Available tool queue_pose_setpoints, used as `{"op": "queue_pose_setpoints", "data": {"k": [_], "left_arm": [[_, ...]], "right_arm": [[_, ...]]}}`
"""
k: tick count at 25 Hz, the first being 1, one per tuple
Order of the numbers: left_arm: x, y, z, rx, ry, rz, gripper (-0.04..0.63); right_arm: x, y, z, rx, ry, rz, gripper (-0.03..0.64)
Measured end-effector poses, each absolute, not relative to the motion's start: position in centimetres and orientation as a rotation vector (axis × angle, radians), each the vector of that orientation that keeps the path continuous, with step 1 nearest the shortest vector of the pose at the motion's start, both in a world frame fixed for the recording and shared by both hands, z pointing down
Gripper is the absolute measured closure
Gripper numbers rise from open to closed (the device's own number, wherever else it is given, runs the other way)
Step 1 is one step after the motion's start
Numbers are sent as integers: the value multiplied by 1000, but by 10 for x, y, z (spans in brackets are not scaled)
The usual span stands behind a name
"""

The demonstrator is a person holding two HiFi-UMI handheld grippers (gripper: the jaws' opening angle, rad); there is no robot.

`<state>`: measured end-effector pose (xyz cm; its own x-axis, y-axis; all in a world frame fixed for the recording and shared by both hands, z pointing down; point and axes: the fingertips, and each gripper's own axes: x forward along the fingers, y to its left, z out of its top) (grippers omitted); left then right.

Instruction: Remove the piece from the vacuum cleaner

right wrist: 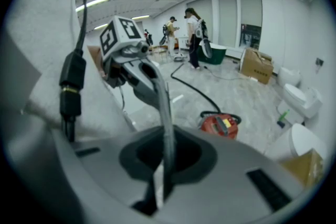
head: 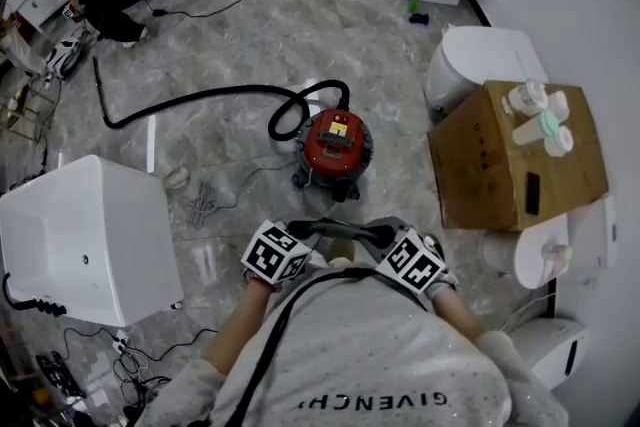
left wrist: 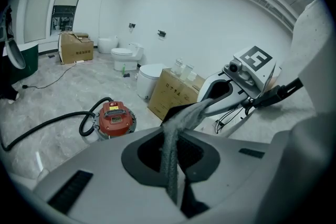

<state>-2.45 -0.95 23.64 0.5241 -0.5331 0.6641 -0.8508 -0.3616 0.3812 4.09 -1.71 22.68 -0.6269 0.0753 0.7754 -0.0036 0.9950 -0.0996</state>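
Both tools are held close to the person's chest, tips nearly meeting. The left hand-held gripper (left wrist: 202, 106) is clenched with nothing between its jaws, and the right hand-held gripper (right wrist: 159, 89) is likewise clenched and empty. In the head view the red vacuum cleaner (head: 337, 147) stands on the floor (head: 250, 25) at 12 o'clock from them, well apart. Its black hose (head: 200, 97) loops at its 10 o'clock side and trails away. A cardboard box (head: 490, 170) sits at the vacuum's 3 o'clock.
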Motion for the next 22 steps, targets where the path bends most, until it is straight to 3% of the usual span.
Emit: {"op": "queue_pose_setpoints", "data": {"k": [22], "left_arm": [[-26, -10, 241, 2073, -1056, 556, 561]], "right_arm": [[39, -14, 229, -4, -2215, 113, 588]]}}
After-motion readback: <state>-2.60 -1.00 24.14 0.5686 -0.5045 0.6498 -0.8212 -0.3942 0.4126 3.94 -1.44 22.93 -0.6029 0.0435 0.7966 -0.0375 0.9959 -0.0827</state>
